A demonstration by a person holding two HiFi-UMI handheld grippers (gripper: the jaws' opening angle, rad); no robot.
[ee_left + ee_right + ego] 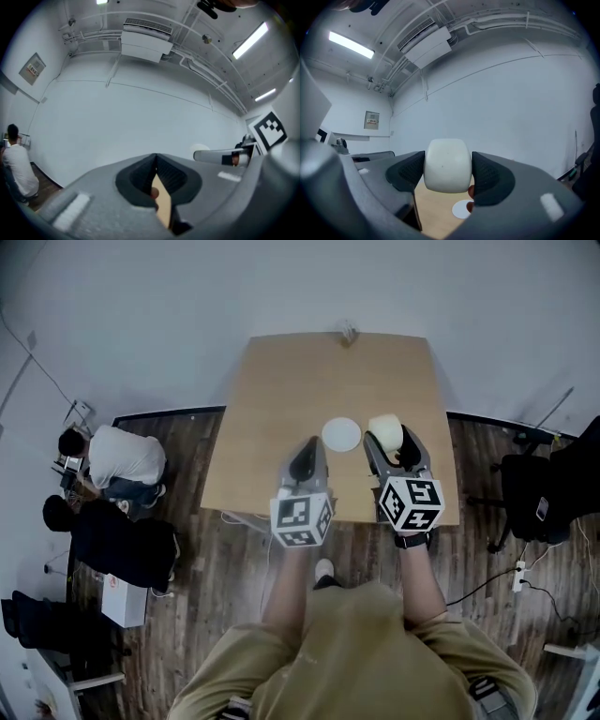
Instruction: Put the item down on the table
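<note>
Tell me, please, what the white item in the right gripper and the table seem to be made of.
The white item looks like glazed ceramic or plastic: smooth, opaque, faintly glossy. The table looks like wood or laminate: even, matte tan top.

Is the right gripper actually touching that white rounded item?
Touching. The right gripper view shows the right gripper's two fingers pressed flat against opposite sides of the white rounded item, with no gap on either side.
</note>
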